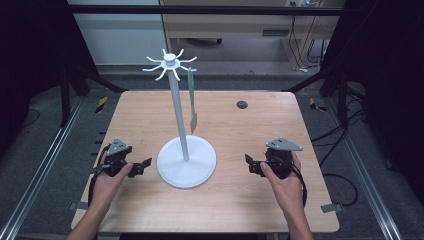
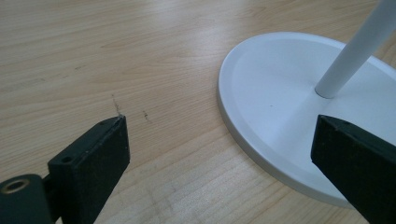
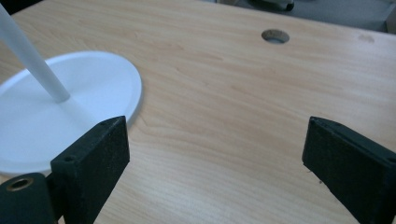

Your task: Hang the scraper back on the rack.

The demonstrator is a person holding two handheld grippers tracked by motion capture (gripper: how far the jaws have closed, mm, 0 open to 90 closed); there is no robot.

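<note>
A white stand rises from a round base (image 1: 186, 165) in the middle of the wooden table (image 1: 150, 110); its pole (image 1: 179, 115) carries a ring of hooks (image 1: 170, 64) on top. A grey-green spatula (image 1: 192, 97) hangs from one hook on the right side. My left gripper (image 1: 144, 165) rests on the table just left of the base, open and holding nothing; its jaws frame the base edge (image 2: 261, 140). My right gripper (image 1: 250, 164) sits right of the base, open too, with bare table between its jaws and the base (image 3: 70, 121) to its left.
A round cable hole (image 1: 242, 104) lies at the back right of the table, also seen as the hole (image 3: 275, 36). Black frame struts (image 1: 100, 80) stand at both back corners. A wooden cabinet (image 1: 225, 20) is behind the table.
</note>
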